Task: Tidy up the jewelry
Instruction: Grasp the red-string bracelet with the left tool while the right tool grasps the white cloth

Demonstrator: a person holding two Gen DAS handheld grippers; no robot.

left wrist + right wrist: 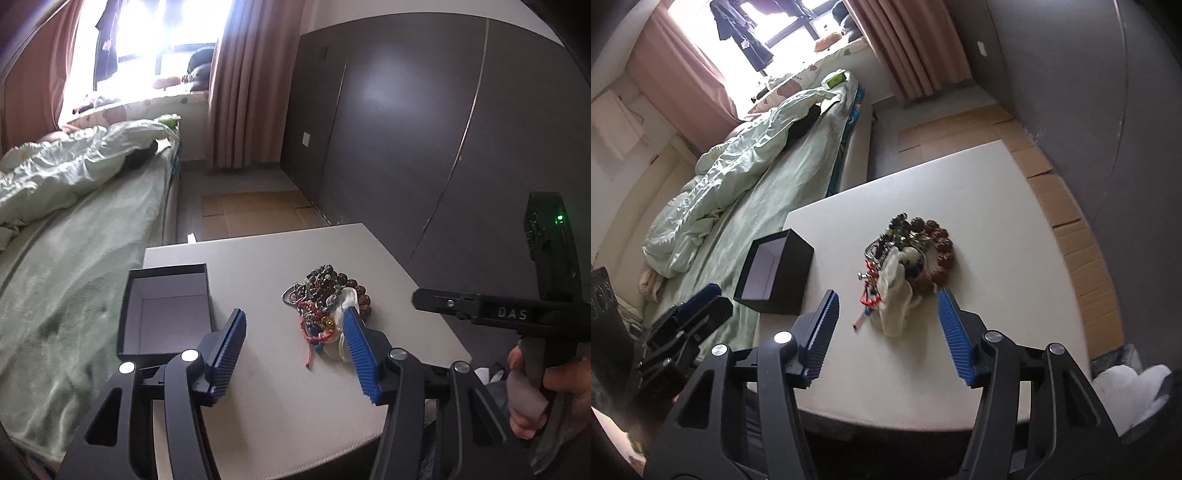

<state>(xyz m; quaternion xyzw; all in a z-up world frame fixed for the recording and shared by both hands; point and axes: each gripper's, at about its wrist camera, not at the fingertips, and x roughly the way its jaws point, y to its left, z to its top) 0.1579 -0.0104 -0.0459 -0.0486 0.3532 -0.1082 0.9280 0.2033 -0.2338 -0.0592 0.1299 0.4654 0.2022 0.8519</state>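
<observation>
A tangled pile of jewelry (325,299) lies mid-table: brown bead bracelets, a metal chain, red cord and pale jade-like pieces. It also shows in the right wrist view (905,266). An open black box (166,310) with a pale lining stands empty at the table's left edge, and shows in the right wrist view (775,273). My left gripper (293,332) is open above the table, its right finger just in front of the pile. My right gripper (886,314) is open, hovering just in front of the pile. The right gripper's body (517,314) shows at right in the left wrist view.
The white table (280,387) stands beside a bed with green bedding (74,221) on the left. A dark wardrobe wall (424,129) is at right. Cardboard sheets (1071,206) cover the floor beyond the table. White cloth (1130,387) lies at lower right.
</observation>
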